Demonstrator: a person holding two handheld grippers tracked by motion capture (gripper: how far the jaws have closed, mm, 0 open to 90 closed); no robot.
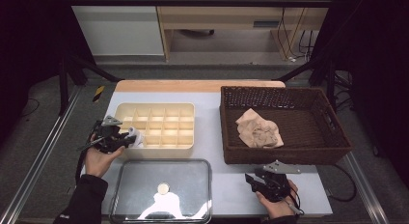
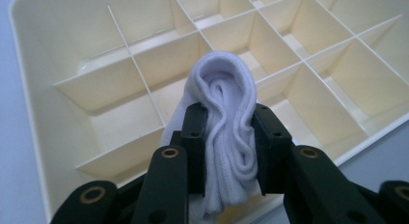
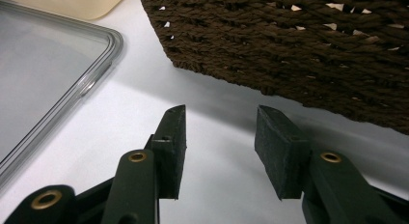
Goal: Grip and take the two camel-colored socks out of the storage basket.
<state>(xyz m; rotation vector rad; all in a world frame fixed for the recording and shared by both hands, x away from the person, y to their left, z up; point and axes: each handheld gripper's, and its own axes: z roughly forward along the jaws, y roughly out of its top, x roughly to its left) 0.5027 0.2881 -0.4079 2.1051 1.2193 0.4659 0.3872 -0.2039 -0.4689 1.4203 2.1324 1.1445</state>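
Observation:
A rolled white sock (image 2: 224, 79) sits squeezed between the two black pads of my left gripper (image 2: 231, 110), which is shut on it. The sock (image 1: 137, 137) hangs over the near-left compartments of a cream divided tray (image 1: 154, 105), whose cells look bare in the left gripper view. My left gripper (image 1: 129, 138) is at the tray's left edge, pointing right. Near the table's front right, my right gripper (image 1: 251, 178) stands open above bare tabletop, nothing between its jaws (image 3: 219, 118).
A dark wicker basket (image 1: 284, 156) at the right holds a crumpled beige cloth (image 1: 259, 129); its wall (image 3: 289, 40) is just ahead of the right gripper. A clear shiny lid (image 1: 208, 185) with a small gold disc (image 1: 163, 188) lies at the front centre.

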